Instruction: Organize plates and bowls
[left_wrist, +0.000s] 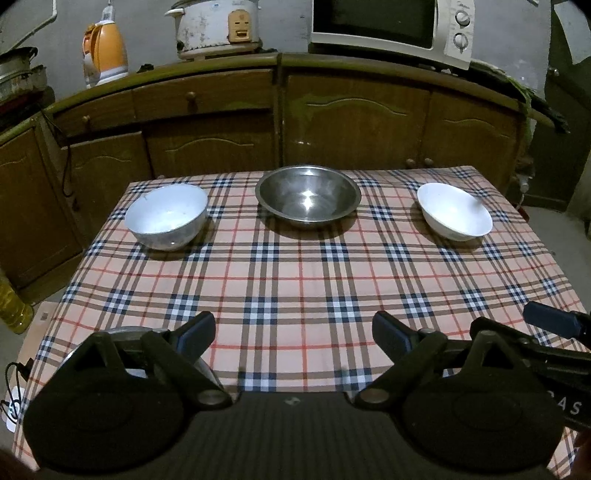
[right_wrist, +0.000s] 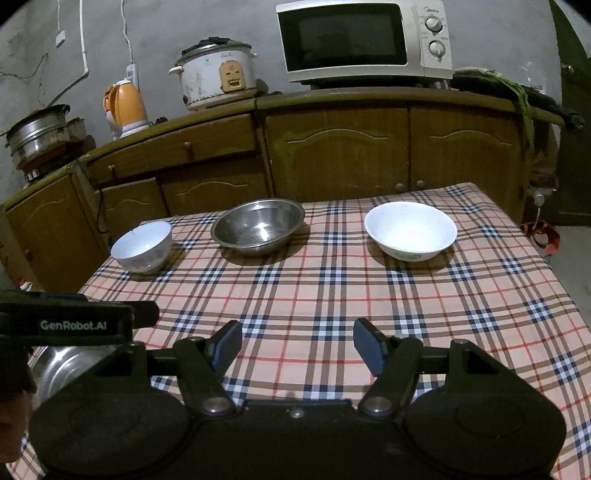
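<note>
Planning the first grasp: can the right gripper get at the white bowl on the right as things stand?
Probably yes: the right gripper has its jaws open, and only bare tablecloth lies between it and the white bowl.

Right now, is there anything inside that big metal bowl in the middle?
The steel bowl looks empty: only bare, shiny metal shows inside, in both views. The near inner wall is hidden behind its rim.

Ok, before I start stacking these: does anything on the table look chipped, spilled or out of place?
Nothing stands out. The deep white bowl, the steel basin and the wide white bowl stand upright and apart in a row on the plaid tablecloth, with no spill visible. Both the left gripper and right gripper are open and hold nothing.
</note>
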